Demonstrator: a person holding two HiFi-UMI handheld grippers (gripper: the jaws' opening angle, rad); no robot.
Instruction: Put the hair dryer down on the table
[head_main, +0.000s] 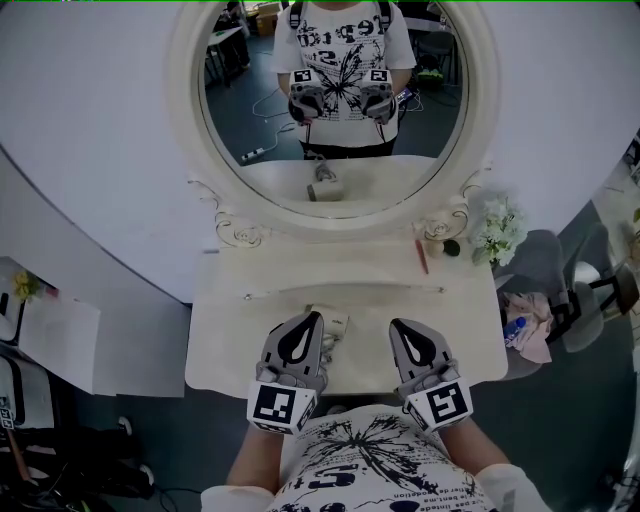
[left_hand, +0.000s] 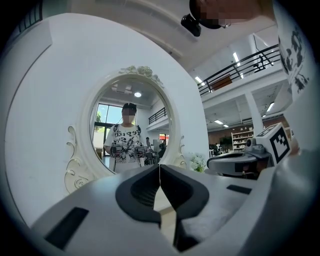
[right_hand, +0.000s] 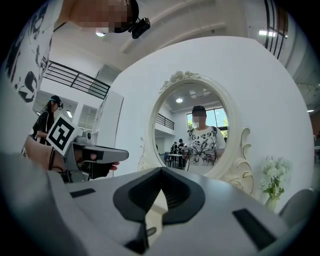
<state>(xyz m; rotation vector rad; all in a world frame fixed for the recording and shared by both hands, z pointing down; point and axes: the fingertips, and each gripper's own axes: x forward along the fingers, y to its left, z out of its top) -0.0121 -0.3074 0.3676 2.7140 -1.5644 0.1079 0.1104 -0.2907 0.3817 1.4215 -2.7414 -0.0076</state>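
Observation:
The white hair dryer (head_main: 336, 323) lies on the cream dressing table (head_main: 240, 350), just beyond the tips of my left gripper (head_main: 305, 323), which partly covers it. That gripper is shut and holds nothing; in the left gripper view its jaws (left_hand: 160, 169) meet with only the tabletop showing past them. My right gripper (head_main: 400, 327) hovers a little to the right over the table's front part, also shut and empty (right_hand: 161, 172). Neither gripper touches the dryer as far as I can see.
An oval mirror (head_main: 330, 100) in an ornate white frame stands at the back of the table and reflects the person and both grippers. A red pen (head_main: 422, 256), a small dark item (head_main: 452, 247) and white flowers (head_main: 497, 232) sit at the back right. A grey chair (head_main: 540, 275) stands to the right.

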